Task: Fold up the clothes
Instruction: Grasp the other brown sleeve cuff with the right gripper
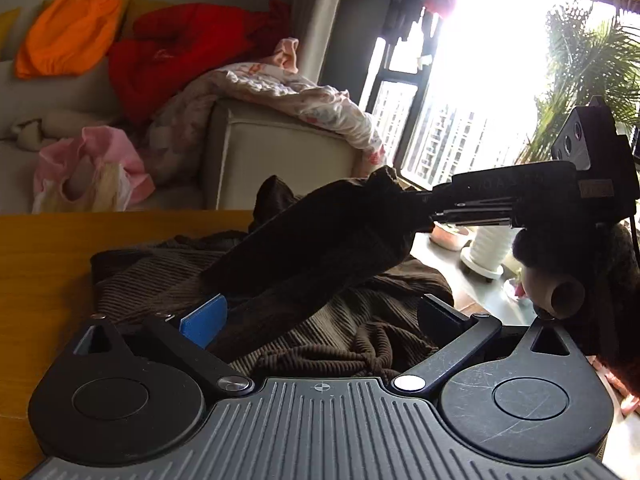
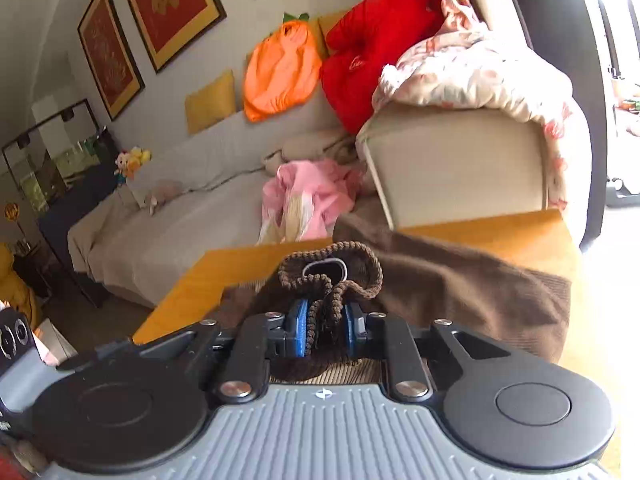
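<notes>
While the right gripper (image 2: 322,334) points forward and a little down over the wooden table (image 2: 520,236), its two blue pads (image 2: 299,332) are pressed together on the ribbed edge of the brown sweater (image 2: 460,292). This edge is a thick, corded knit, and it curls up in a loop just in front of the pads. Seen from the left wrist camera, the same gripper reaches in from the side above the table, and a dark part of the sweater hangs stretched from its tip down to the pile.

The left gripper (image 1: 320,316) is held low and nearly level over the table, with its jaws wide apart. Only one blue pad (image 1: 204,318) is clearly visible; the other finger (image 1: 440,314) is dark against the window light. Between them lies the sweater in a soft heap, and the stretched part passes just beside the blue pad; I cannot tell if it touches.

The sweater is of fine ribbed knit, brown, with many folds, and it rests on the smooth yellow-brown table top. Behind the table stands a beige sofa (image 2: 460,168) with a square arm. On the sofa are a floral quilt (image 2: 480,76), a red padded garment (image 2: 380,40), an orange cushion (image 2: 280,76) and pink cloth (image 2: 308,196).
</notes>
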The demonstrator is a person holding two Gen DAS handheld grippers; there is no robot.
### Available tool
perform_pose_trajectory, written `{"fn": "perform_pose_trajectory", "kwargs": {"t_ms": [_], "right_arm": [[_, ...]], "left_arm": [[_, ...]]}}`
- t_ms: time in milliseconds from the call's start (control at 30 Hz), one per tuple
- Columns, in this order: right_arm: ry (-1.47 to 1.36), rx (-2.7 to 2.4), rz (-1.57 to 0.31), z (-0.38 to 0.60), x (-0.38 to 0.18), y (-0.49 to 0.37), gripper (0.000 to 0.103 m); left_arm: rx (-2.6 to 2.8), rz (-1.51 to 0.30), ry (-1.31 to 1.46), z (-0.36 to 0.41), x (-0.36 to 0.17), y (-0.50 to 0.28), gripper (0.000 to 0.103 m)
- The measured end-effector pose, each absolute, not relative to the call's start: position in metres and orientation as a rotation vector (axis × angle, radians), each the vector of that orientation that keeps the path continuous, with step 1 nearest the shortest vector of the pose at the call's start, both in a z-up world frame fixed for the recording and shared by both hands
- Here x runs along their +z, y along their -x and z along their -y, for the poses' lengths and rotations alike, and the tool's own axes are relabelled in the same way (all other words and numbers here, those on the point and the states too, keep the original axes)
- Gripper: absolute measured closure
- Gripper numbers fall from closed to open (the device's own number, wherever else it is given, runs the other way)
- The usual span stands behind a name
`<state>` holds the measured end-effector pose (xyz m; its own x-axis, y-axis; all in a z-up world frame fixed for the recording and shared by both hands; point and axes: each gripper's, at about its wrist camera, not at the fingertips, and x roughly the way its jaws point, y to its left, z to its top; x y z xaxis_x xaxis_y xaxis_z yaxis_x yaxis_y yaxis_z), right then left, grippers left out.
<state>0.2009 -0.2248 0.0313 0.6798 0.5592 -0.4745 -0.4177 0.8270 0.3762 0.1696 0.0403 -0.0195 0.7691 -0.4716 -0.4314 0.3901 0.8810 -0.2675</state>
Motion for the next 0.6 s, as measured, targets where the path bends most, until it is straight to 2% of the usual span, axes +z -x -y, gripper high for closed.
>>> {"fn": "perform_pose_trajectory", "kwargs": {"t_ms": [133,233,267,467,567,600], "right_arm": [[-0.146,0.433,-0.723,0.235,0.007,-0.218,0.085],[0.013,0.323,-0.730,0.241,-0.013,-0.213,0.071],[0.032,0.311,-0.705,0.245,-0.011,-0.209,0.063],[0.126,0.376,-0.526,0.229,0.035,-0.199,0.049],[0.234,0.442,-0.531,0.184,0.034,-0.216,0.034],[0.266,0.451,-0.538,0.167,0.030,-0.223,0.034]], "left_arm": [[-0.498,-0.617,0.198,-0.035,-0.038,-0.184,0.000],[-0.511,-0.637,0.173,-0.032,-0.042,-0.184,0.000],[-0.525,-0.634,0.178,-0.034,-0.039,-0.184,0.000],[-0.560,-0.574,0.294,-0.036,-0.034,-0.190,0.000],[-0.560,-0.596,0.312,-0.032,-0.046,-0.193,0.000],[-0.561,-0.591,0.315,-0.033,-0.047,-0.192,0.000]]}}
